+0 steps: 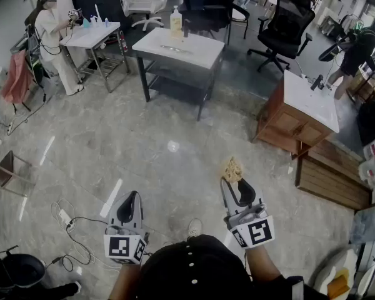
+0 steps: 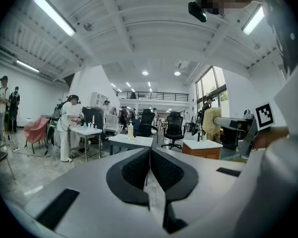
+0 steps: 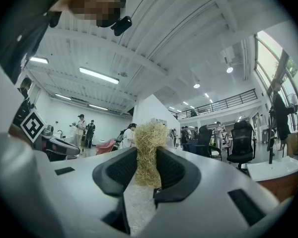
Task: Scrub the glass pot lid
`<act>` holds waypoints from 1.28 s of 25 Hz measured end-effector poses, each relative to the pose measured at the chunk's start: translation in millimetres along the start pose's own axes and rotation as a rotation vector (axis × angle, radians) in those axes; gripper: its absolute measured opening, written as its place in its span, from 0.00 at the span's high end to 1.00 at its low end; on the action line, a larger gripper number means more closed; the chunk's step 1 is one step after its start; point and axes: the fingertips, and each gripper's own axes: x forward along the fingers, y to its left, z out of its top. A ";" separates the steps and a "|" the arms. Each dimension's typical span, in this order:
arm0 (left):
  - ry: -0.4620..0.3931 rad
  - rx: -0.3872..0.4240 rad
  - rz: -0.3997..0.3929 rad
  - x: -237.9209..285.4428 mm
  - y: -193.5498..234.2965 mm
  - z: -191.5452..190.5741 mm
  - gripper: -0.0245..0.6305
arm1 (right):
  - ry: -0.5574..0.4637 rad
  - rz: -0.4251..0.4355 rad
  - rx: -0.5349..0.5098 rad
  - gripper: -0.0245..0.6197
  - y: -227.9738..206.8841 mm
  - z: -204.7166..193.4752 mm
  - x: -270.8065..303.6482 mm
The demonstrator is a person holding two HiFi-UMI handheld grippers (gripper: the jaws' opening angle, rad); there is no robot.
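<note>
Straw-coloured fibrous scrub pad (image 3: 148, 138) is pinched at mid-body in my right gripper (image 1: 233, 184). It looks soft, light and springy, so that hold seems sound. Left gripper (image 2: 150, 157) is pressed together, empty. Glass pot lid appears in no view. I expect it heavy, slick and breakable, best taken by rim or knob.

Two claws (image 1: 132, 197) (image 1: 234, 182), one straw scrubber (image 1: 232, 169), one soap bottle (image 1: 175, 22)

The lower half of the scrubber (image 3: 150, 133) is hidden between the fingers (image 3: 175, 170) of the right gripper (image 3: 147, 153). The bottle (image 1: 175, 22) on the far desk (image 1: 197, 54) is too small to tell what it holds.
</note>
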 end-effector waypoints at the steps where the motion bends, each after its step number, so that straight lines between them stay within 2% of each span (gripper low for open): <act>1: 0.001 0.002 0.000 1.5 -0.5 -0.3 0.92 | -0.001 0.002 0.000 0.75 -0.9 -0.4 0.8; 10: 0.008 0.004 0.004 18.7 -5.7 2.9 0.92 | -0.001 0.017 0.004 0.76 -15.7 -5.1 11.0; 17: 0.012 0.011 0.027 48.1 -20.9 8.5 0.92 | -0.042 0.021 0.040 0.75 -51.6 -6.1 19.9; 24: -0.008 0.001 0.058 75.3 -35.5 19.8 0.92 | -0.029 0.039 0.040 0.76 -84.6 -13.7 28.4; 32: 0.014 0.003 0.058 104.9 -27.6 12.2 0.92 | -0.025 0.033 0.058 0.76 -105.9 -29.1 51.3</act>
